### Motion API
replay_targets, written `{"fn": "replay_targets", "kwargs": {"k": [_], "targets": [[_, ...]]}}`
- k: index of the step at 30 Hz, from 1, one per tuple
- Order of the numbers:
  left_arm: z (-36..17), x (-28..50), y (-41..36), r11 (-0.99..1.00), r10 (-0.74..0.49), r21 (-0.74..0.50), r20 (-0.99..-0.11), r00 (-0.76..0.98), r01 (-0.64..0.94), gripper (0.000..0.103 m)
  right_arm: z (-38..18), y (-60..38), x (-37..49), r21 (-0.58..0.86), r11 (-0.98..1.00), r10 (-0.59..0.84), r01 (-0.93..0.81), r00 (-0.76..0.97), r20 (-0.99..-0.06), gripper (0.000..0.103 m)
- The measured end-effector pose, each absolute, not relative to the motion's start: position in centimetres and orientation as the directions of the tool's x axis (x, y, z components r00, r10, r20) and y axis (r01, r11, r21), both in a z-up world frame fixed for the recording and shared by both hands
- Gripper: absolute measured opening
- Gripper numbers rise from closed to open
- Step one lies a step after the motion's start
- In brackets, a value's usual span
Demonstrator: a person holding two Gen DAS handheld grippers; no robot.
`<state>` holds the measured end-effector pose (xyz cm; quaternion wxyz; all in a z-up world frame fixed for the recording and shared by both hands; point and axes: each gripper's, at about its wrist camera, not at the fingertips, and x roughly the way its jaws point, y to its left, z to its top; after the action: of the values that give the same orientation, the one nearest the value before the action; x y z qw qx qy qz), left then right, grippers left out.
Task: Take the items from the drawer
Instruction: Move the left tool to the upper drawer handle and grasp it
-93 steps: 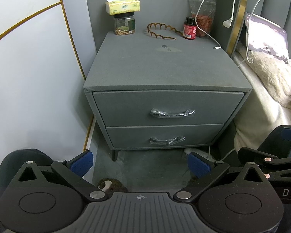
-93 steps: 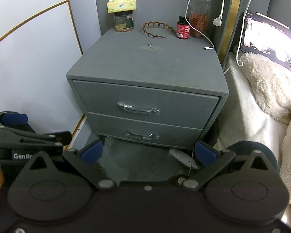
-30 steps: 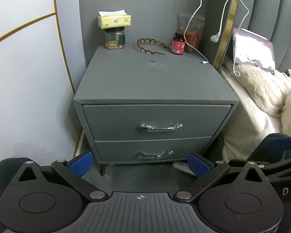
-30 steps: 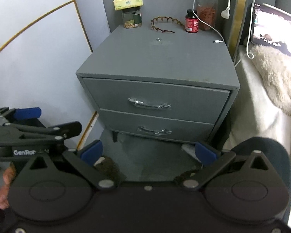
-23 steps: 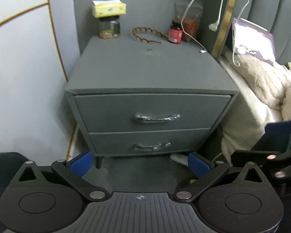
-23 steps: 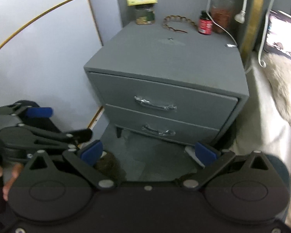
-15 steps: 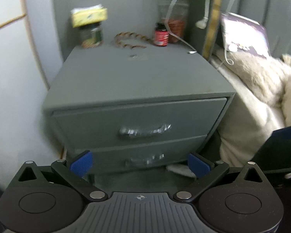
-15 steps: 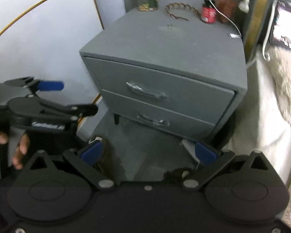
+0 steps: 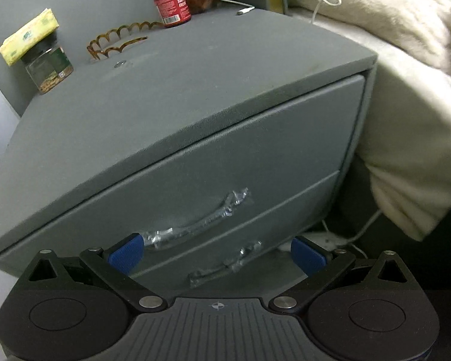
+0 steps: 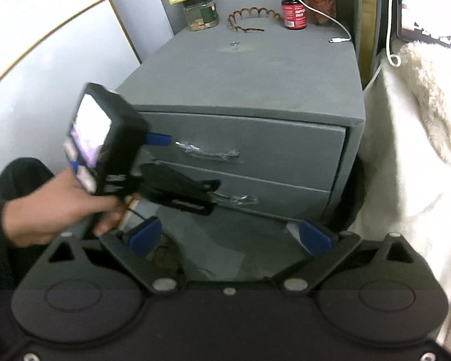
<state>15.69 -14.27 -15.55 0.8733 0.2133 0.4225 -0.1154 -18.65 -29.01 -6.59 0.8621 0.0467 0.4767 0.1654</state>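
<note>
Left hand-held gripper (image 9: 215, 254): fingers apart, rolled to straddle top drawer handle (image 9: 195, 228) | right hand-held gripper (image 10: 230, 237): fingers apart, empty, held back | both nightstand (image 10: 255, 72) drawers closed, items unseen

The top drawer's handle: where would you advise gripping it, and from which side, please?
Grip the handle at its raised middle, coming straight on from the front with the left gripper, one finger above and one below. It is a horizontal bar bowed off the closed top drawer.
</note>
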Motion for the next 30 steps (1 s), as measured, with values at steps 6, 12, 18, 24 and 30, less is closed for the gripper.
{"fn": "replay_targets", "kwargs": {"k": [6, 12, 18, 24, 30], "targets": [[-17.3, 17.0, -15.6, 0.836, -0.005, 0.333, -0.791, 0.611, 0.437, 0.099, -6.2, -30.0, -19.0, 0.3, 0.924, 0.381, -0.236, 0.504, -0.775, 0.1], [-18.4, 17.6, -16.2, 0.781, 0.009, 0.384, -0.796, 0.606, 0.493, 0.084, -6.2, -30.1, -18.6, 0.324, 0.918, 0.397, -0.229, 0.508, -0.764, 0.101], [-20.0, 17.9, -16.3, 0.759, 0.024, 0.394, -0.813, 0.582, 0.518, 0.083, -6.2, -30.2, -18.6, 0.334, 0.915, 0.403, -0.226, 0.509, -0.761, 0.102], [-21.0, 18.1, -16.3, 0.727, 0.042, 0.407, -0.83, 0.557, 0.552, 0.073, -6.2, -30.3, -18.6, 0.343, 0.912, 0.409, -0.224, 0.509, -0.757, 0.102], [-22.4, 17.2, -17.2, 0.597, 0.085, 0.497, -0.819, 0.567, 0.629, 0.073, -6.2, -30.4, -18.6, 0.352, 0.911, 0.413, -0.216, 0.512, -0.753, 0.103]]}}
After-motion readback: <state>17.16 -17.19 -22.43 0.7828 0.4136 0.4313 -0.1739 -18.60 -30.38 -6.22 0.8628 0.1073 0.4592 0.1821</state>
